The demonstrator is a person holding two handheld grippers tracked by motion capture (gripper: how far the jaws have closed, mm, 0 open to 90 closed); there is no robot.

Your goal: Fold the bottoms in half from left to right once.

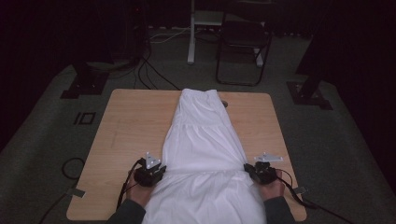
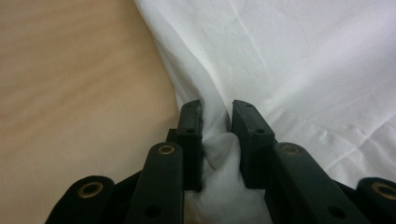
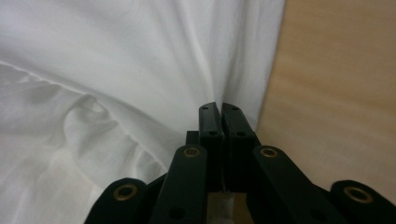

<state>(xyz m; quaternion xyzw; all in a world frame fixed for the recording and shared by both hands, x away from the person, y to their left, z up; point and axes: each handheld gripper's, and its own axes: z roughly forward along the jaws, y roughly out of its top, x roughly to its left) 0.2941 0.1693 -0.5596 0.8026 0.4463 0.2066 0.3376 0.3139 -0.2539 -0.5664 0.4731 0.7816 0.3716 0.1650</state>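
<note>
**White garment pinched at both edges**

A wooden table [image 1: 121, 126] carries a long white garment [image 1: 201, 135] running lengthwise down its middle. A dark folding chair [image 1: 243, 42] stands beyond. The left gripper [image 2: 217, 121] pinches a cloth fold; the right gripper [image 3: 220, 114] clamps the opposite edge.

We lose the white garment [image 1: 203, 154] past the 6 o'clock edge, its near hem unseen, the table [image 1: 126, 126] beneath it hidden, both forearms cropped there, the background too dark to read
</note>
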